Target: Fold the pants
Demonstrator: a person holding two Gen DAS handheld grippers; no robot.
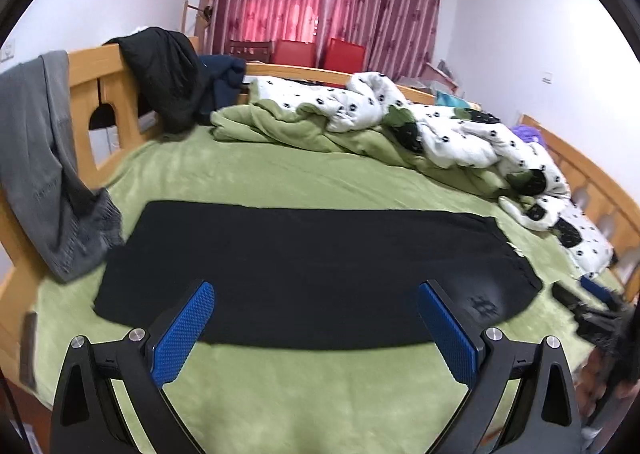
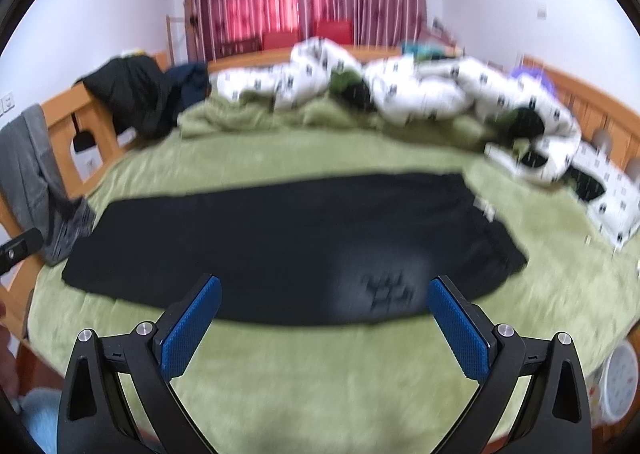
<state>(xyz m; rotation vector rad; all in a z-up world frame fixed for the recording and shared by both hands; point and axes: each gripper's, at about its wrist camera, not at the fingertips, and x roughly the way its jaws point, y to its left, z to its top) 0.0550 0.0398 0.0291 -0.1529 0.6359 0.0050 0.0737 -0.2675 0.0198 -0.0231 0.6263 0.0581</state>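
Black pants [image 1: 304, 266] lie flat on the green bed cover, folded lengthwise into one long strip, with the waist end and a small printed logo [image 1: 482, 306] at the right. They also show in the right wrist view [image 2: 288, 246], blurred. My left gripper [image 1: 316, 294] is open and empty, held above the near edge of the pants. My right gripper [image 2: 324, 290] is open and empty, also above the near edge. The right gripper's tip shows at the right edge of the left wrist view [image 1: 592, 314].
A crumpled white and green quilt [image 1: 420, 125] lies along the far side of the bed. Grey clothing [image 1: 44, 157] and a black jacket [image 1: 168, 69] hang over the wooden bed frame [image 1: 116, 93] at the left. Bare green cover [image 1: 320, 394] lies in front of the pants.
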